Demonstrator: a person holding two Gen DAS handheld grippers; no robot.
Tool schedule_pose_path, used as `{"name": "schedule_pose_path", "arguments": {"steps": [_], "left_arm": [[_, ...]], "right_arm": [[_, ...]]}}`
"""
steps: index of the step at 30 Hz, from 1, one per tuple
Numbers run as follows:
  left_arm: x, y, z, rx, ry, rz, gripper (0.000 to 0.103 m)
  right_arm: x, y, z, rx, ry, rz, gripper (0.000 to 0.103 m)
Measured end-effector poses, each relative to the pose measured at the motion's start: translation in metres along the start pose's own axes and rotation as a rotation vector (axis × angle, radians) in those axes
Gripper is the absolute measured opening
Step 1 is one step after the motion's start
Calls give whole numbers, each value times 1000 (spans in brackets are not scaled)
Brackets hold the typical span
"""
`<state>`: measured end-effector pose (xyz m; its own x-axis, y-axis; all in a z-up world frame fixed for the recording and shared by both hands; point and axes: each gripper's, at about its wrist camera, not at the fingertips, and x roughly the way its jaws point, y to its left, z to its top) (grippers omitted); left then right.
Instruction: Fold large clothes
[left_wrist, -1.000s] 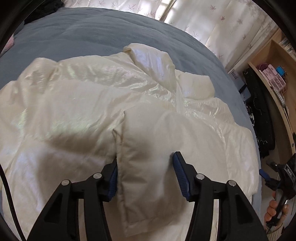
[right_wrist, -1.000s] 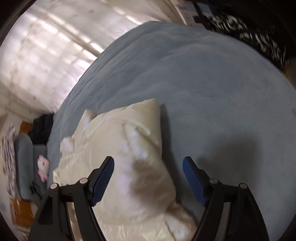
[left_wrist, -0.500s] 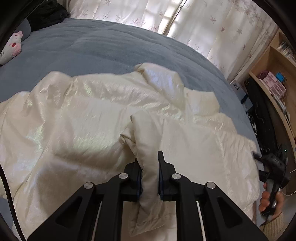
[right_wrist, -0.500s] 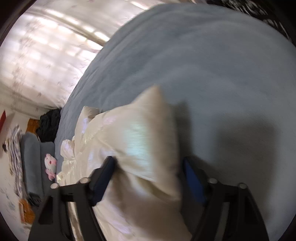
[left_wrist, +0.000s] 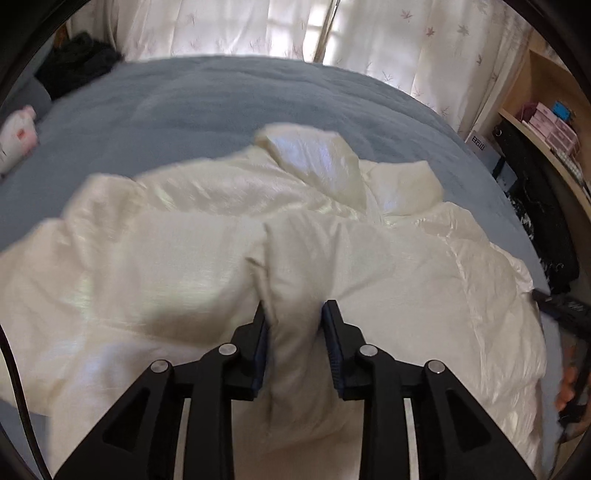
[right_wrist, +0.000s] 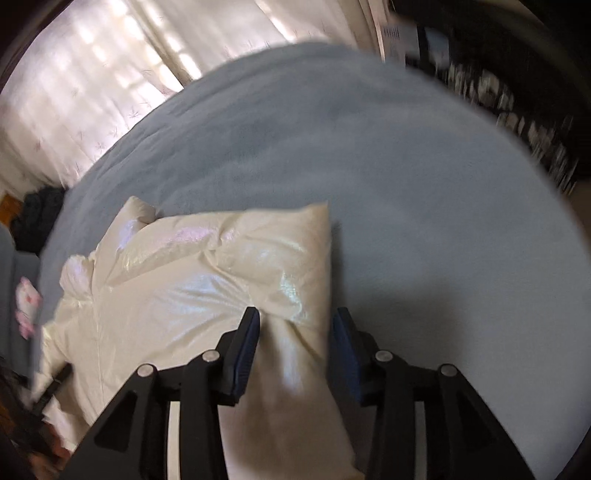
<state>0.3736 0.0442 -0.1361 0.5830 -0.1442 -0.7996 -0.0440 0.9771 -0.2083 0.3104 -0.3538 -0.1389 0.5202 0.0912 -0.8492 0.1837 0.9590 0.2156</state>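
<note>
A large cream puffer jacket (left_wrist: 184, 258) lies spread on a blue-grey bed (left_wrist: 221, 110). My left gripper (left_wrist: 295, 325) is shut on a padded fold of the jacket near its front middle, and the fabric bulges between the blue pads. My right gripper (right_wrist: 295, 325) has closed on the jacket's right corner (right_wrist: 288, 266) at the edge of the garment, with padded fabric squeezed between the fingers. The right gripper also shows in the left wrist view (left_wrist: 569, 314) at the far right, blurred.
White patterned curtains (left_wrist: 258, 29) hang behind the bed. A pink-and-white plush toy (left_wrist: 16, 136) and dark clothes (left_wrist: 74, 70) sit at the bed's left. A wooden shelf (left_wrist: 546, 122) with boxes and dark items stands on the right. Bare bedspread (right_wrist: 424, 203) lies right of the jacket.
The left gripper closed on the fold and now grips a thicker bunch while lifting. The right gripper moved onto the jacket's corner and closed on it.
</note>
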Motion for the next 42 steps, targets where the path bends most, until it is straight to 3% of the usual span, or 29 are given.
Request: {"name": "schedule_pose_path", "arguments": {"steps": [2,5,12,15,17,20,22,23,24,26,29,36,42], "left_arm": [[-19,4,-3,14,-64,37,27],[-37,-1,-5,41,-111,38,27],[-6,-36,0,-49,-11,-41,27],[15,-53,-9,-30,24,-3,27],[28,-56,-18,-11,56,38,27],[32,-48,-24,0,56,33,27],[31,-40,-25,-2,53,20,27],[31,-36,-25,-5,54,12,27],[31,-32,-26,-6,57,2,27],[31,-30,-28,0,57,-8,27],[31,-34,-29,13,50,8,27],[20,-38,-33,0,41,25,28],[0,-34,-39,-15,34,22,29]], "right_arm": [[-24,10,-7,-56,-49,-12,42],[-43,29,-18,-114,-77,61,42],[-24,116,-59,-239,-12,166,42],[-5,133,-76,-271,30,150,42],[10,129,-85,-278,43,95,41],[12,102,-86,-295,-8,-25,39],[4,71,-82,-282,-61,-154,39],[2,55,-81,-272,-80,-214,42],[1,36,-80,-255,-88,-272,54],[-1,8,-80,-190,-77,-243,66],[-6,-12,-81,-107,-63,-168,66],[-12,0,-90,-91,-107,-202,66],[-24,-6,-95,-31,-118,-157,66]]}}
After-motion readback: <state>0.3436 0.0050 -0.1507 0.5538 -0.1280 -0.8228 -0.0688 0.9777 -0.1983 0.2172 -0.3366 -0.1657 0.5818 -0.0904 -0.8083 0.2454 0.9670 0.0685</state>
